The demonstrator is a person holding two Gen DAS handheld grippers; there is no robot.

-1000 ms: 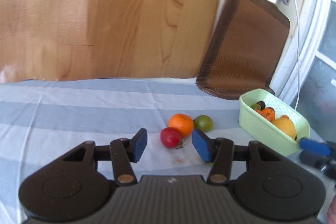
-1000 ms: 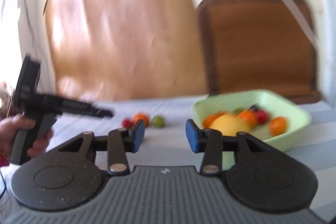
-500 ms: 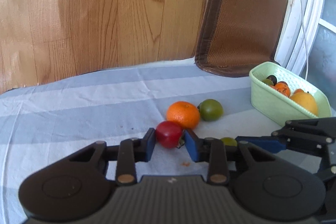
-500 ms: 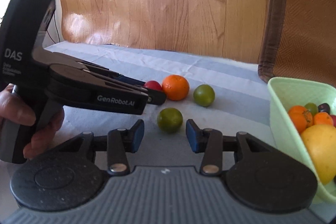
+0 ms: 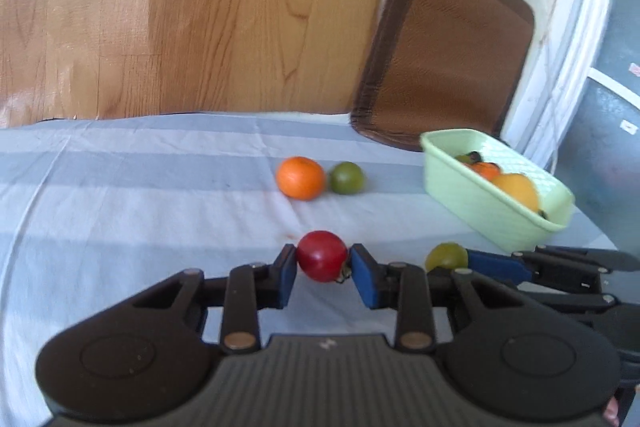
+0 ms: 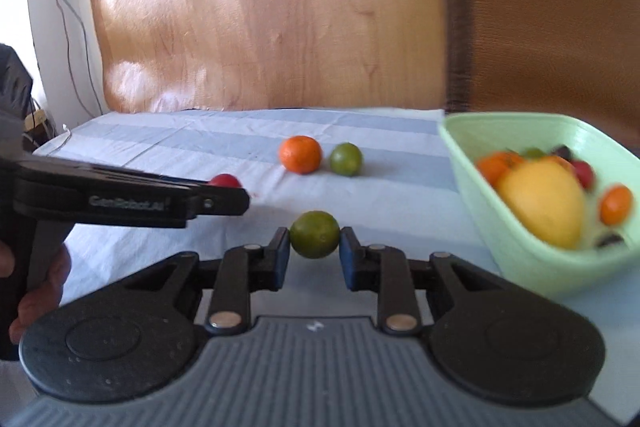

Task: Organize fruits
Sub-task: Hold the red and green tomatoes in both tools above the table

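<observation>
My left gripper [image 5: 323,273] is shut on a small red fruit [image 5: 322,255] and holds it above the striped cloth. My right gripper [image 6: 314,253] is shut on a green fruit [image 6: 315,234], which also shows in the left wrist view [image 5: 446,255]. An orange mandarin [image 5: 301,177] and a second green fruit [image 5: 346,178] lie side by side on the cloth farther back. The pale green basket [image 5: 480,193] at the right holds a yellow fruit [image 6: 546,201] and several small fruits. In the right wrist view the left gripper [image 6: 224,193] is to the left with the red fruit [image 6: 225,181].
A blue and white striped cloth [image 5: 120,195] covers the table. A brown cushion [image 5: 448,47] leans on the wall behind the basket. A wooden panel [image 5: 180,7] stands at the back. A cable [image 6: 68,11] hangs at the left wall.
Both grippers have closed on their fruits and lifted them off the cloth, pulling back from the mandarin and the second green fruit.
</observation>
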